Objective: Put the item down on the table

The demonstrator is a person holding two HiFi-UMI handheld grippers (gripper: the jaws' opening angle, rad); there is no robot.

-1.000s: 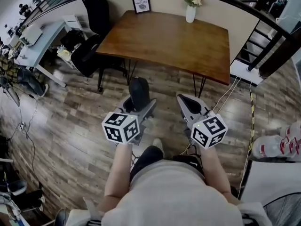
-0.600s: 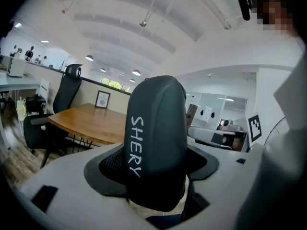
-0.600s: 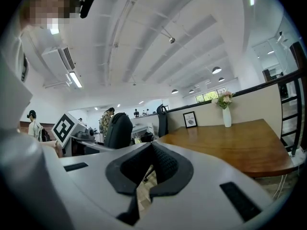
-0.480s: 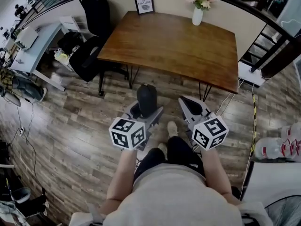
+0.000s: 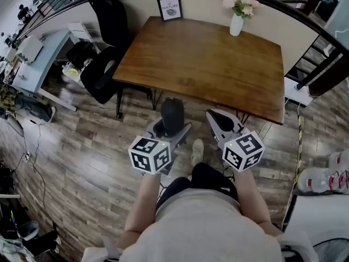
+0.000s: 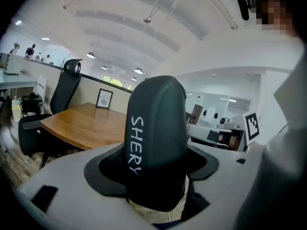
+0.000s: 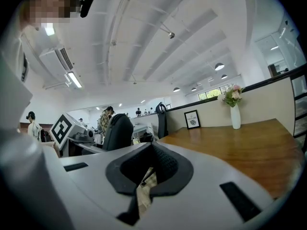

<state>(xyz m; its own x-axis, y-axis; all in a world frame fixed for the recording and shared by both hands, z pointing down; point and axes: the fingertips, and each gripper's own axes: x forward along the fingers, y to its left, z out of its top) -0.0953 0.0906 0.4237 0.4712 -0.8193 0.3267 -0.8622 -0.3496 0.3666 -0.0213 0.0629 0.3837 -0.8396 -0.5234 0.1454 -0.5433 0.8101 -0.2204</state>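
The left tongs (image 5: 173,127) clamp the dark case (image 6: 156,138) upright, short of the tabletop (image 5: 207,59) ahead. Released here it would drop to the floor, and set down on end it may topple. The right tongs (image 5: 217,118) beside them are together and empty.

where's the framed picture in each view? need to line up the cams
Head view: framed picture top centre, at the far edge of the wooden table.
Left gripper view: framed picture left of centre, just left of the dark item.
Right gripper view: framed picture right of centre, left of the vase.
Shared landmark: the wooden table, in all three views.
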